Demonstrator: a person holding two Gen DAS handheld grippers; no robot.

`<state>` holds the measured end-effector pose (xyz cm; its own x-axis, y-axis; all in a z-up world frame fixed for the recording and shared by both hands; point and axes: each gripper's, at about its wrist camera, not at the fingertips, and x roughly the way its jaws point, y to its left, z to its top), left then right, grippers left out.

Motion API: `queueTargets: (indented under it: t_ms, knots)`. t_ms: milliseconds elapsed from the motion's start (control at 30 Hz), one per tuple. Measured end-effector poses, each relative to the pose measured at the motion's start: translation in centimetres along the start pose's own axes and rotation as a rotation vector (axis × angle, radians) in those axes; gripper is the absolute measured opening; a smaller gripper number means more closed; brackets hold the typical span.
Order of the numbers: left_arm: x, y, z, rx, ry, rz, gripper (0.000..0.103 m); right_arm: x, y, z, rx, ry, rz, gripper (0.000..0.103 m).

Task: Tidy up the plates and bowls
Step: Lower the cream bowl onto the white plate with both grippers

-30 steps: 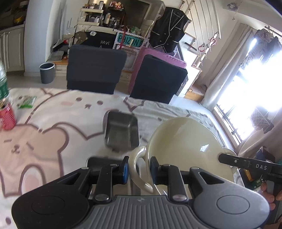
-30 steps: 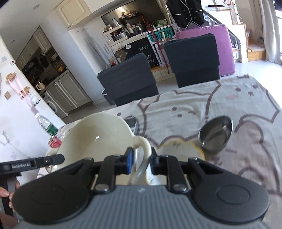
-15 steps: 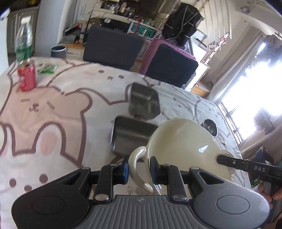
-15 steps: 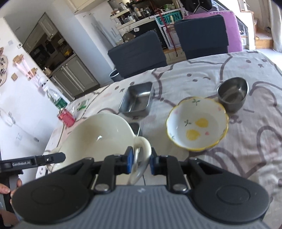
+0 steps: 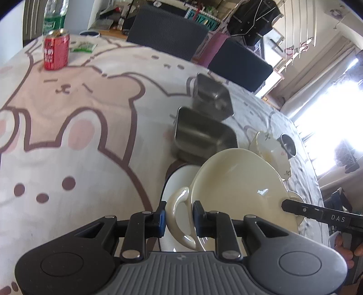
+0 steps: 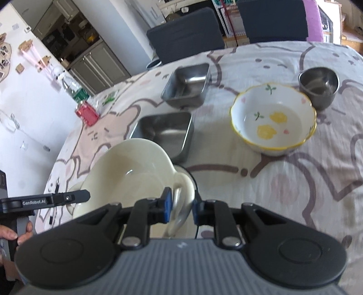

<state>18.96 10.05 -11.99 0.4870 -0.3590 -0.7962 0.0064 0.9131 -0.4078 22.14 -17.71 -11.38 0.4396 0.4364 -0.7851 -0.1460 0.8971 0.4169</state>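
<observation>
Nearest the cameras, the left gripper (image 5: 179, 217) is clamping one loop handle of a large cream-coloured ceramic two-handled bowl (image 5: 238, 181), its blue-padded jaws closed on the loop. The right gripper (image 6: 181, 204) is gripping the opposite handle in the same way. The bowl is hanging tilted between the two tools, above the bear-printed tablecloth (image 5: 79, 136). Directly beneath it, a white round dish with a dark rim (image 5: 179, 181) is lying on the cloth; whether the bowl is touching it cannot be told.

Just beyond, a rectangular stainless-steel tray (image 6: 165, 133) is sitting open side up, and a second, similar steel tray (image 6: 188, 84) is standing a little farther back, apart from the first. To the right, a white scalloped ceramic bowl with a yellow rim and lemon pattern (image 6: 274, 120) is resting alone, with a small round steel cup (image 6: 318, 87) near it. At the far edge, a red drinks can (image 5: 55, 53) and a green-labelled plastic bottle (image 5: 54, 18) are standing together.

Judged from this layout, the organizing is at an early stage: the cream bowl is probably being lowered onto the white dish, while the trays, patterned bowl and cup are lying unstacked.
</observation>
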Motion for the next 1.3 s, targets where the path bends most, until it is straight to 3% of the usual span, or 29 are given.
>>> queueTargets:
  t_ms: [567,1300]
  knots:
    - [1.8,1.7,-0.3,-0.042,0.067,0.036,0.027,2.6,1.1,-0.9,-0.027,0.103,-0.044,0.023]
    - [3.7,2.2,-0.2,-0.062,0.094,0.063,0.032,3.3,2.1,-0.4,-0.067,0.118,-0.081,0.023]
